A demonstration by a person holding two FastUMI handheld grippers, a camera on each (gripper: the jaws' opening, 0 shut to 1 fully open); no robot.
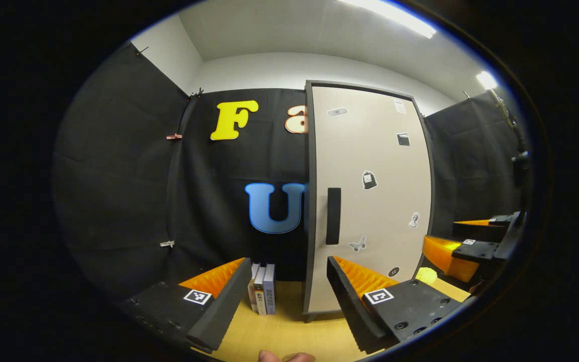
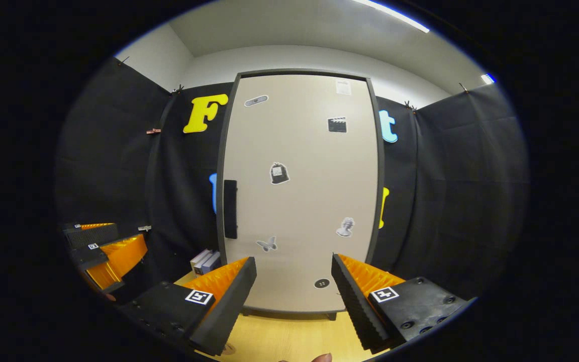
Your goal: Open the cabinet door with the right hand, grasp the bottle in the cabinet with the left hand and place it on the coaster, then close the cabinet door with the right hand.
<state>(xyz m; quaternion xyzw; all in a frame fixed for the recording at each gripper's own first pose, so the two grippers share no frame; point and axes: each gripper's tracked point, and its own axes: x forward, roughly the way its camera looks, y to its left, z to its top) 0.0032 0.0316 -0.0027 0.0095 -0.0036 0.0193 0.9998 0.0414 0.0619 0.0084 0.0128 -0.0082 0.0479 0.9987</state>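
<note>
We are facing the tall cabinet, which is standing upright on the wooden table against the black cloth wall; its pale door is sitting flush in the dark frame, closed, so the bottle is hidden from us and we cannot tell where it is standing. In the right gripper view the door is filling the middle, with the dark vertical handle near its left edge and small stickers scattered over the panel. Just left of the cabinet's foot a few books are standing upright on the table. We are holding the right gripper low in front of the door with its jaws spread wide and nothing between them, apart from the panel. We are holding the left gripper equally wide and empty, pointing at the cabinet's left edge and its handle. In the left gripper view a small pale yellow thing is lying on the table near the cabinet's right foot; we cannot tell what it is.
</note>
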